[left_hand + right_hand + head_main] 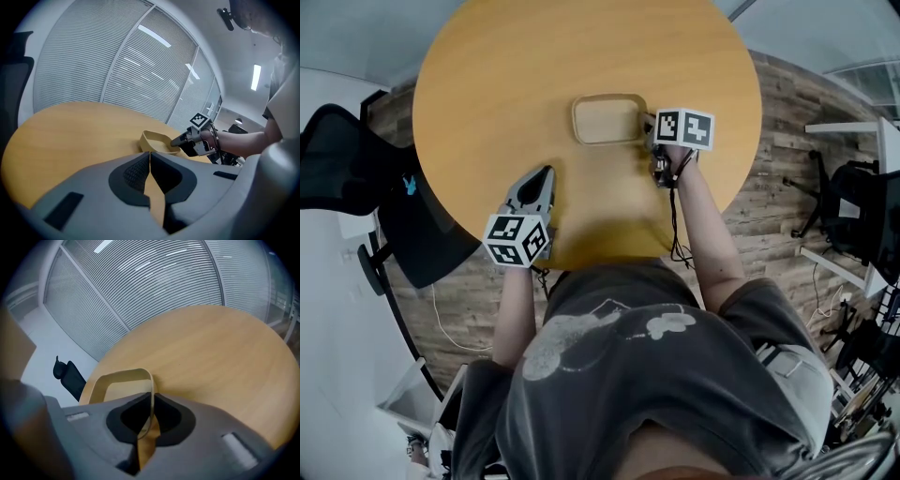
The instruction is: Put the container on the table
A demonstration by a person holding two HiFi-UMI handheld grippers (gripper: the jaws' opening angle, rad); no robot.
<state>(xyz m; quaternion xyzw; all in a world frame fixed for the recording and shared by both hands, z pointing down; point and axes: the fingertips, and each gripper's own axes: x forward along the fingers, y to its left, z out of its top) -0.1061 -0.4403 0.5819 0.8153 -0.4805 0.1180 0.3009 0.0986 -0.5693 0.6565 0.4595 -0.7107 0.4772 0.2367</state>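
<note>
Holds a shallow, tan, round-cornered rectangular container (605, 119) with the right gripper (647, 125), pinching the thin right-hand wall between both jaws, one inside the rim and one outside. Shows that pinch plainly in the right gripper view, with the tan rim running straight into the narrowed gap. Grips by the edge, probably, because so low and thin-walled a shape offers no other purchase, and because this leaves the base free to meet the surface flat. Keeps the container near the middle of the round, honey-coloured wooden table (487, 94), well in from every edge. Looks set down or all but set down, with the base seeming to touch the wood in the left gripper view, though full contact cannot be confirmed. Parks the left gripper (546, 176) nearer the body, above the table's near edge and well apart from the container, jaws pressed together on nothing, with only bare tabletop beyond the tips. Sits clear of the work there, likely because one gripper is enough for so light a load. Leaves, by this reading, only the release: opening the right jaws and backing off without dragging the rim, since a snagged wall could slide or tip the container. Places a black office chair (337, 169) off to the left, beyond the table, with no part in this.
</note>
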